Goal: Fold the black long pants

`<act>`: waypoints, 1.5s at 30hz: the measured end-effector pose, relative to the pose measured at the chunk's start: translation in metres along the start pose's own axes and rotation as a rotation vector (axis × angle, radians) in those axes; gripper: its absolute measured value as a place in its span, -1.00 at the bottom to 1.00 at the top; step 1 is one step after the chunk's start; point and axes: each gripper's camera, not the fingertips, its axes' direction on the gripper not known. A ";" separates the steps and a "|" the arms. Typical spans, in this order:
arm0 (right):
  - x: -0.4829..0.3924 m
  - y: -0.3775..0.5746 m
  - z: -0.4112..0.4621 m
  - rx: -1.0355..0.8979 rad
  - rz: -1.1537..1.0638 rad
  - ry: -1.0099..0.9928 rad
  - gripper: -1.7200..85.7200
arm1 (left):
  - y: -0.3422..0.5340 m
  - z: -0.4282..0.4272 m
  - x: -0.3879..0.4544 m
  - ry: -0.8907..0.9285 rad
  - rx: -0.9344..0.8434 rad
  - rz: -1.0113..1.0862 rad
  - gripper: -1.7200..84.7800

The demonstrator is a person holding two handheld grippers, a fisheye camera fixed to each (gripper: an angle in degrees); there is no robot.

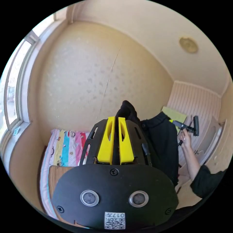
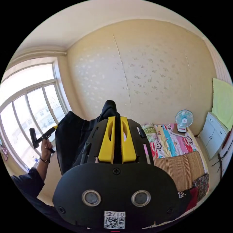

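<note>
The black long pants (image 1: 162,143) hang in the air, stretched between both grippers. In the left gripper view, my left gripper (image 1: 116,119) has its yellow jaws closed with black cloth pinched between them, a bunch sticking out above the tips. Off to the right, the right gripper (image 1: 171,121) grips the other end, held by a hand (image 1: 185,139). In the right gripper view, my right gripper (image 2: 117,119) is likewise shut on a fold of the pants (image 2: 70,143). The left gripper (image 2: 55,128) shows at the left before the window, gripping the cloth's far corner.
Below lies a bed with a colourful striped sheet (image 2: 170,143) and a bamboo mat (image 2: 179,167). A small fan (image 2: 184,120) stands at its far corner beside a white cabinet (image 2: 213,136). Other clothes (image 2: 194,191) lie at the mat's near end. A big window (image 2: 29,109) is at left.
</note>
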 end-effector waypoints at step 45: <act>0.212 0.357 0.316 -0.948 0.467 -0.449 -0.88 | 0.614 0.187 -0.282 0.158 -0.924 -0.504 -0.85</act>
